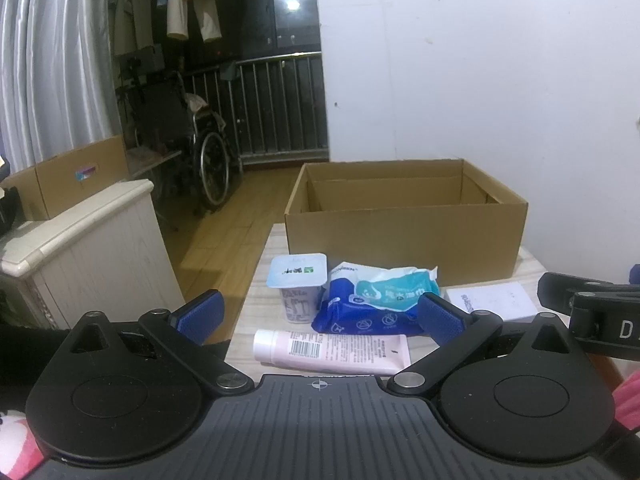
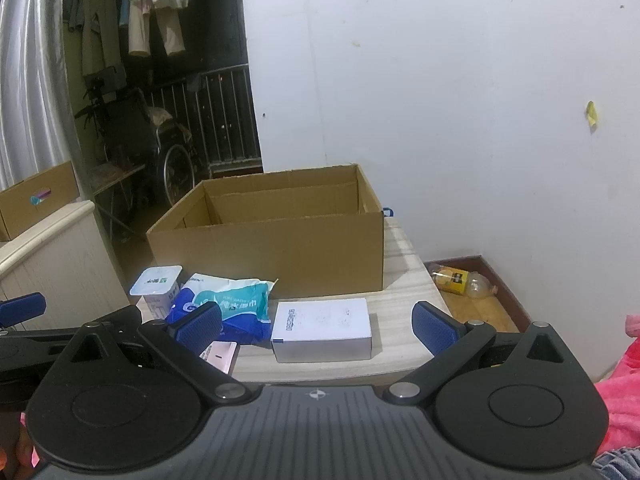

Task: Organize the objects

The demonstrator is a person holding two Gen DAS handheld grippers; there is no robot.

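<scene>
An open cardboard box (image 1: pixel 404 236) (image 2: pixel 272 256) stands at the back of a small pale wooden table (image 1: pixel 260 280) (image 2: pixel 404 292). In front of it lie a white yogurt cup (image 1: pixel 298 286) (image 2: pixel 156 286), a blue and teal wipes pack (image 1: pixel 372 304) (image 2: pixel 236 304), a pink tube (image 1: pixel 332 350) (image 2: pixel 220 354) and a white carton (image 1: pixel 492 302) (image 2: pixel 322 334). My left gripper (image 1: pixel 320 318) is open and empty, just short of the tube. My right gripper (image 2: pixel 318 326) is open and empty, in front of the white carton.
A cream cabinet (image 1: pixel 84 252) stands left of the table, with another cardboard box (image 1: pixel 72 176) behind it. A wheelchair (image 1: pixel 200 152) is on the balcony. A plastic bottle (image 2: pixel 460 280) lies on the floor right of the table. A white wall is behind.
</scene>
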